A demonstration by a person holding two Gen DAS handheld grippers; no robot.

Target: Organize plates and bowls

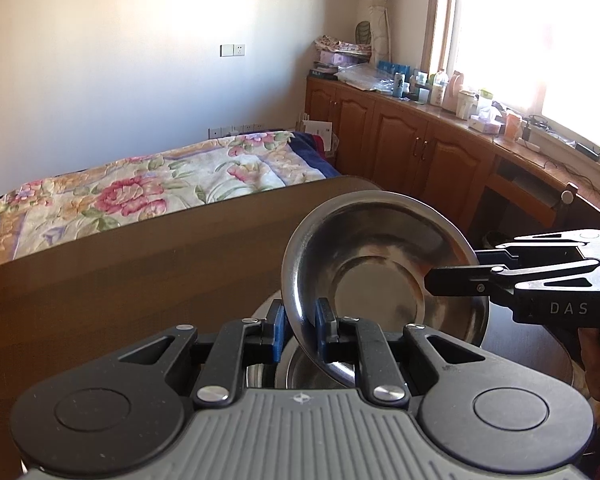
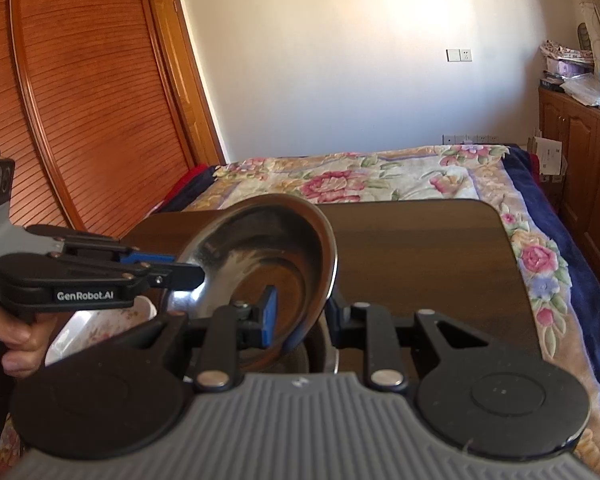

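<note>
Two grippers clamped on one steel bowl (image 1: 380,264), held tilted above the brown table (image 1: 140,264): left gripper (image 1: 302,330) pinching the near rim between its blue pads, right gripper (image 1: 456,276) gripping the opposite rim from the side. Below the left jaws, more steel bowls (image 1: 300,372) stacked on the table, partly hidden. Beyond the jaws, a floral bedspread (image 1: 140,184) and wooden cabinets (image 1: 400,140)

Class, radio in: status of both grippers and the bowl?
Left gripper and right gripper both shut on steel bowl, tilted above table. More bowls directly beneath.
</note>
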